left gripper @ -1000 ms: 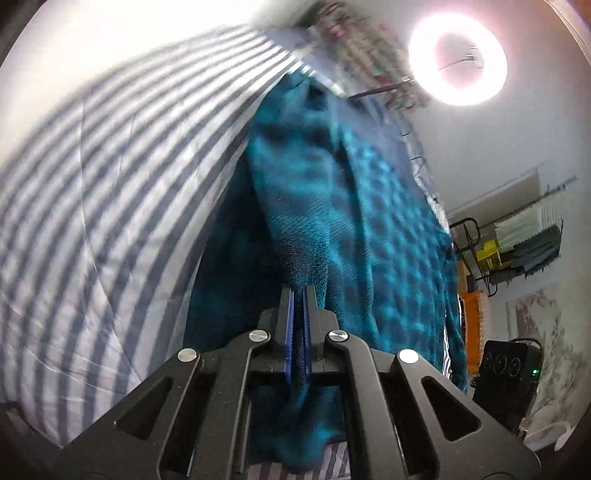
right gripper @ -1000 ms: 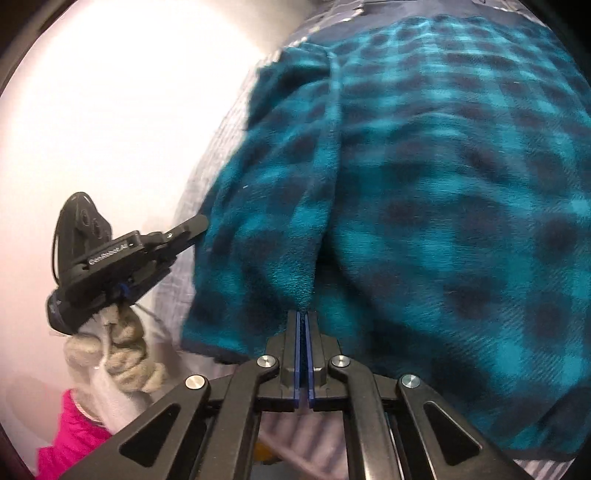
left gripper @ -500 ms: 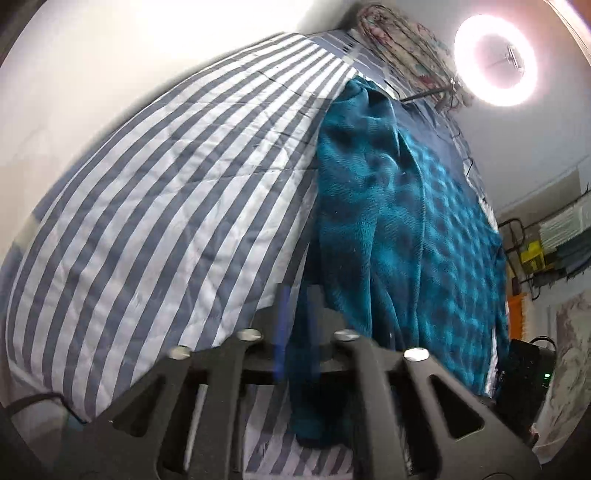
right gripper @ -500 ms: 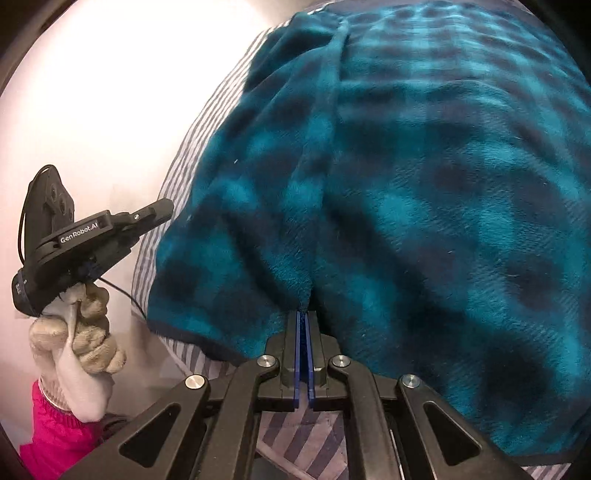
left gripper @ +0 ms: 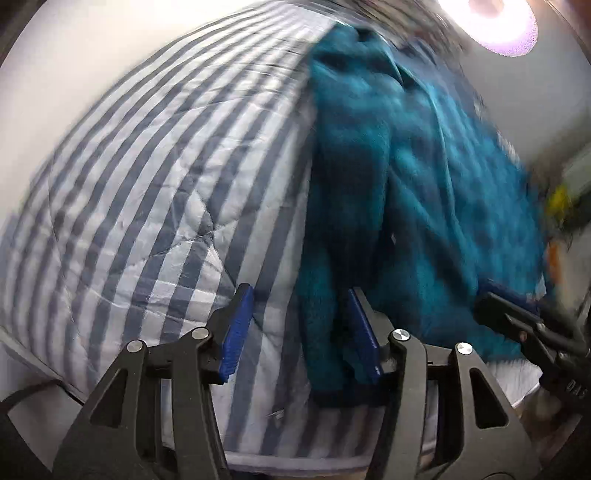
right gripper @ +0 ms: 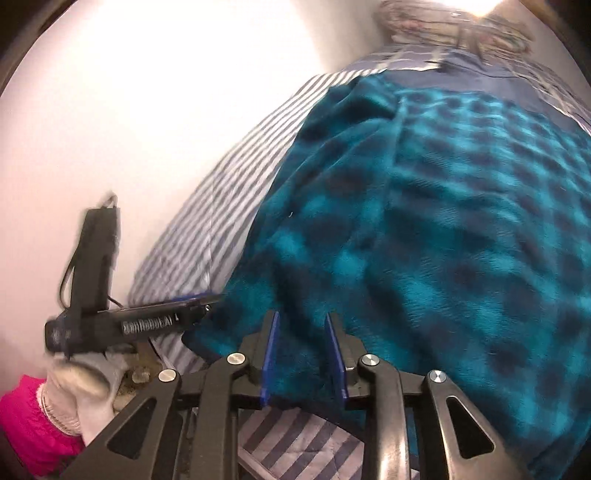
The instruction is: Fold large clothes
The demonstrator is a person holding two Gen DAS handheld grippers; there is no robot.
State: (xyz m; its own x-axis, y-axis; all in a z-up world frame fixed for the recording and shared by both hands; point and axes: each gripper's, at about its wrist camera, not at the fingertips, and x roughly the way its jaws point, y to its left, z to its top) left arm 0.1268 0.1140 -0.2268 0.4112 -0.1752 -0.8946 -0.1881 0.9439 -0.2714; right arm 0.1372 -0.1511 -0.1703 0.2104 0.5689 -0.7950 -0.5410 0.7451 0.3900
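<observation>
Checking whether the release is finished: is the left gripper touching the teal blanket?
Touching. In the left wrist view the left gripper is open, but the teal blanket edge lies against its right pad.

One teal plaid blanket (right gripper: 443, 258), one striped bedcover (left gripper: 155, 192), two grippers, one ring light (left gripper: 495, 22)

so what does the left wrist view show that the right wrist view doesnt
Only the left wrist view shows the ring light overhead and the right gripper from outside, at the garment's right edge. Only the right wrist view shows the gloved left hand with its pink sleeve, and the left gripper from outside. Both show the teal plaid fleece garment lying on the striped quilt, with each camera's own jaws open.
</observation>
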